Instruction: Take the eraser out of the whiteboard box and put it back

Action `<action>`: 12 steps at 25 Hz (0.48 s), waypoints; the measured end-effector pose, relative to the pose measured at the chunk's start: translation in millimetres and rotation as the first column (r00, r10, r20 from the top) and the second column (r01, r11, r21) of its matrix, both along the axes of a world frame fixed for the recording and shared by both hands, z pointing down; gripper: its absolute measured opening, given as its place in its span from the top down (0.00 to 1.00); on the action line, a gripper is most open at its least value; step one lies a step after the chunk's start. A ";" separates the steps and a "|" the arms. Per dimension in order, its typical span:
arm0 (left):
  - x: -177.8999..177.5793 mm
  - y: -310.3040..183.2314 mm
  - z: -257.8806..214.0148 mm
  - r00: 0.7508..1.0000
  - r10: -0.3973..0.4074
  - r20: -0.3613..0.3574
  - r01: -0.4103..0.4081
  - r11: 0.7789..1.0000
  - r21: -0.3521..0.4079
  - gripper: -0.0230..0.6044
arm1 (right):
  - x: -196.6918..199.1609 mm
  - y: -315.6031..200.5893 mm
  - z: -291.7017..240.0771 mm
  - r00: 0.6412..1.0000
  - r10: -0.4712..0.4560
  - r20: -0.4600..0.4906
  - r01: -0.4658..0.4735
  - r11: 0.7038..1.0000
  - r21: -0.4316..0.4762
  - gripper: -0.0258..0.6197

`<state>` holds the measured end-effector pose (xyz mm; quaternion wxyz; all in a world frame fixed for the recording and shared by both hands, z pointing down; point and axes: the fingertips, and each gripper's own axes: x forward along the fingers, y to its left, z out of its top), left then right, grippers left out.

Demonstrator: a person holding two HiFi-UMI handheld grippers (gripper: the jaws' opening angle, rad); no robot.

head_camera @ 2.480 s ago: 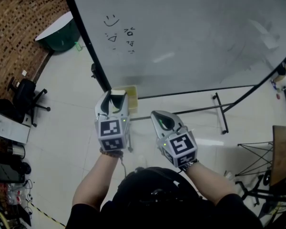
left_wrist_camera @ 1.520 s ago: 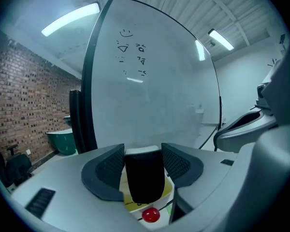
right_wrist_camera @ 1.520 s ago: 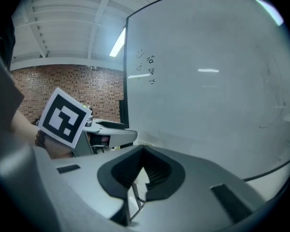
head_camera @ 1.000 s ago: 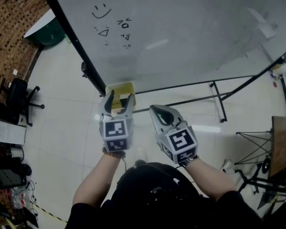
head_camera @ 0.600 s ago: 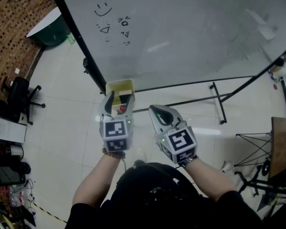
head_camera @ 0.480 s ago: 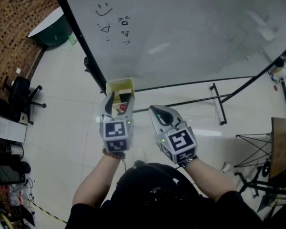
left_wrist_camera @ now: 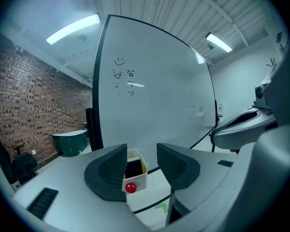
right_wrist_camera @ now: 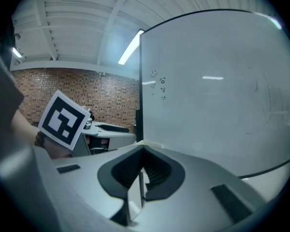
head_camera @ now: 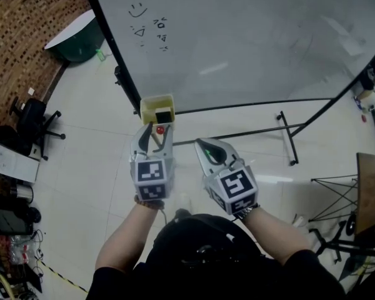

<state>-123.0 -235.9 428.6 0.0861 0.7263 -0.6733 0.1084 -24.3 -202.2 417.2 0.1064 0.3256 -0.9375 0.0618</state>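
Left tongs [head_camera: 155,136] [left_wrist_camera: 141,164] have their jaws apart and are closing. In the left gripper view the gap between them frames a small open-topped box of pale yellow and white plastic [head_camera: 149,105] [left_wrist_camera: 139,179], and the pads touch nothing. Right tongs [head_camera: 204,146] [right_wrist_camera: 142,170], just right of centre in the head view, have their jaws together and hold nothing.

The box sits at the lower left edge of the large white whiteboard [head_camera: 250,42] [left_wrist_camera: 154,95], just above centre in the head view. Inside it lies a dark rectangular block, which I take for the eraser [head_camera: 164,115] [left_wrist_camera: 134,168]. A small round red knob [head_camera: 159,130] [left_wrist_camera: 130,187] shows on the box's near wall, between the left jaw tips in the head view. Whether those tips have reached the box I cannot tell.

By my reading the task has barely begun. The eraser is in its box and ungripped, so lifting it out and putting it back both remain.
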 end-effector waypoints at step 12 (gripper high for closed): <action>21.0 60.0 -16.9 0.999 -0.027 0.019 0.027 0.999 0.029 0.81 | 21.4 54.9 -14.8 0.999 -0.039 0.004 0.039 0.999 0.036 0.92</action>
